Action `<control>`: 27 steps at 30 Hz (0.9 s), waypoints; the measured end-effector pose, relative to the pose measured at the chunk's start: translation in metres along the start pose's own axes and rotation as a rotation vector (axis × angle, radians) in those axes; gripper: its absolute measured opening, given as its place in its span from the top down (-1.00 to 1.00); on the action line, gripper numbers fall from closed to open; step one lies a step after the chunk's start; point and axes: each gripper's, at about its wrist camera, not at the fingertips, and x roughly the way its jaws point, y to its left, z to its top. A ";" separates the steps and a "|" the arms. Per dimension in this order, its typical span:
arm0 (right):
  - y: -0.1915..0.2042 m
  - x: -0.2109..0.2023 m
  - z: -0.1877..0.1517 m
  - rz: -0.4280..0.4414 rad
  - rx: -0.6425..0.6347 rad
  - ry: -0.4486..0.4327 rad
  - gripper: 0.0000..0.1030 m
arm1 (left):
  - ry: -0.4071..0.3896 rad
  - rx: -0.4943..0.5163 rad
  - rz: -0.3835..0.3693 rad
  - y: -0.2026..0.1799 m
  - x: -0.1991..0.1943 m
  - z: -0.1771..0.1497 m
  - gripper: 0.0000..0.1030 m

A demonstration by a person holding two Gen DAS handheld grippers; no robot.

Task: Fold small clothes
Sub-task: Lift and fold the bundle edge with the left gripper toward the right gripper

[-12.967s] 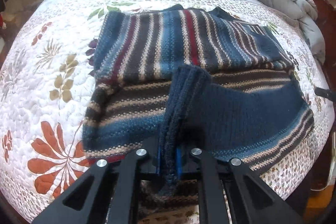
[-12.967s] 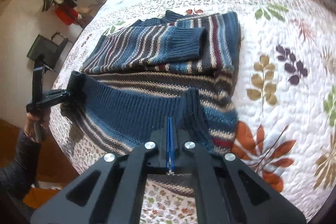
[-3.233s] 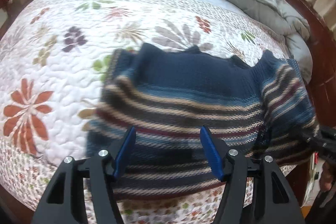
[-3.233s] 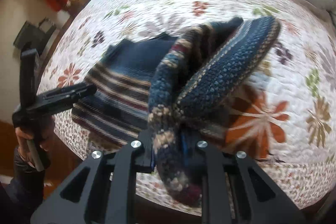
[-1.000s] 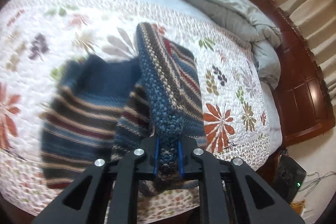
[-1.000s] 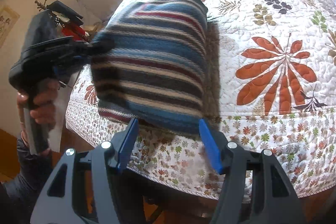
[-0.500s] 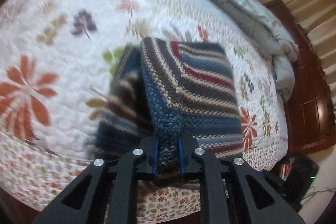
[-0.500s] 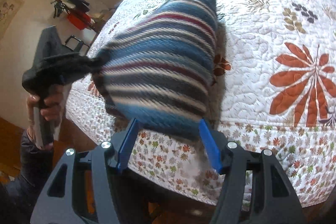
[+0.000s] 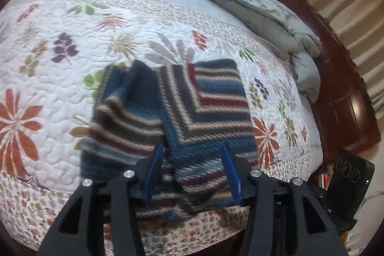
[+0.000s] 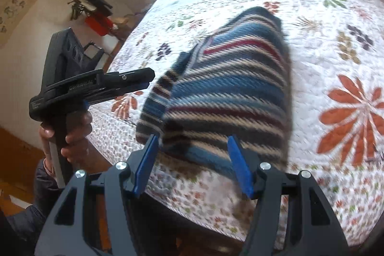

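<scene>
The striped sweater (image 9: 192,116) lies folded into a compact block on the bed quilt (image 9: 48,78) near the foot edge, its near fold overhanging that edge. The left tool (image 9: 192,172) is opening, its blue pads astride that fold but clear of the knit; the right tool (image 10: 192,164) stands open and empty just short of the sweater. For a clean release, draw both tools straight back from the sweater without snagging; no containers are visible.

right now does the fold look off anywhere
Yes. The sweater isn't squared: its top flap lies skewed, leaving the lower layer sticking out on the left, and its near edge droops over the bed edge.
</scene>
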 end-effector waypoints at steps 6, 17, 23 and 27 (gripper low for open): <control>-0.021 0.048 0.008 -0.116 0.071 0.170 -0.12 | 0.051 -0.058 0.004 0.022 0.018 0.003 0.01; -0.030 0.048 -0.006 -0.108 0.044 0.156 -0.14 | 0.119 -0.109 -0.093 0.034 0.077 0.017 0.01; -0.025 0.037 -0.004 -0.100 0.023 0.126 -0.18 | 0.172 -0.143 -0.093 0.033 0.096 0.019 -0.02; -0.024 0.023 -0.003 -0.087 -0.003 0.110 -0.21 | 0.112 -0.072 -0.022 0.026 0.079 0.017 -0.01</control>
